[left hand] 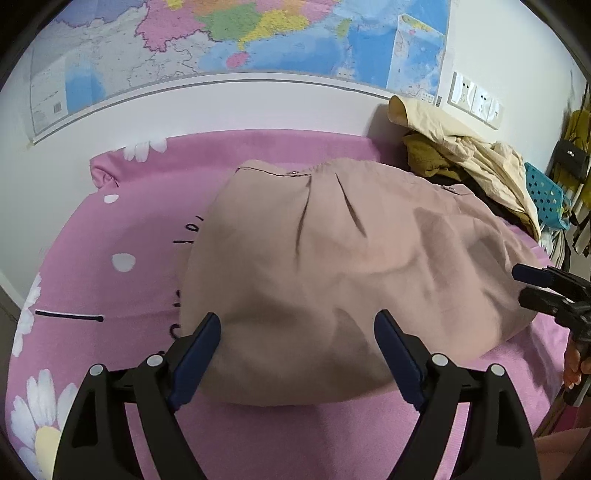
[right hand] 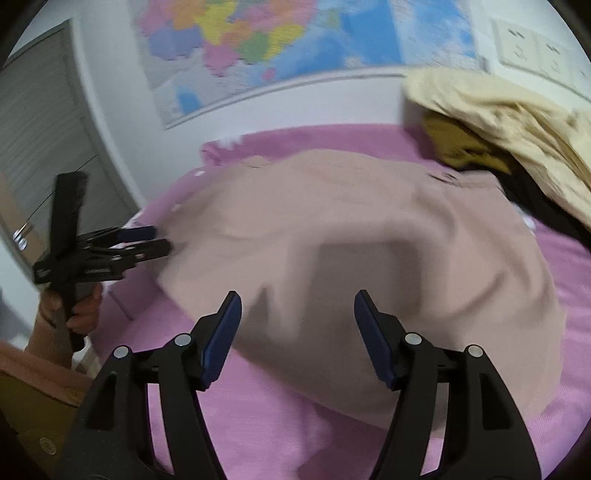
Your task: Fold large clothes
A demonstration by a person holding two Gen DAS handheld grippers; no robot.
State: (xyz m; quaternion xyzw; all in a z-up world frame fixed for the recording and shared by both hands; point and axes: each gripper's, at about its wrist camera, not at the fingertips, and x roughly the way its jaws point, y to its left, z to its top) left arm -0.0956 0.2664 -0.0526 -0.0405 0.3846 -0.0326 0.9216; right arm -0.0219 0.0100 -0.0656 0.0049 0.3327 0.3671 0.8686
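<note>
Both grippers stand with their jaws spread and nothing between the blue pads. From the left wrist camera, the left gripper [left hand: 297, 334] fills the bottom of the frame, its fingers apart over the near edge of a beige-pink garment [left hand: 332, 266], clear of the cloth. That garment lies in the middle of the frame on a pink bedsheet [left hand: 122, 221] printed with white daisies, with creases running down from its far hem, where a small snap shows. At the right edge of the same frame the right gripper [left hand: 524, 284] comes in sideways, just beside the garment's right border, and a hand [left hand: 574, 363] grips its handle below.

From the right wrist camera, which is blurred, the right gripper [right hand: 297, 306] sits at the bottom centre with its fingers apart above the garment [right hand: 369, 240]. At centre left the left gripper [right hand: 159, 242] points toward the garment's left edge, held by a hand [right hand: 79, 306].

In the upper right a cream garment [left hand: 469, 155] is heaped over olive cloth [left hand: 424, 155]. On the wall behind hangs a coloured map [left hand: 240, 33], with white sockets [left hand: 474, 98] to its right.
</note>
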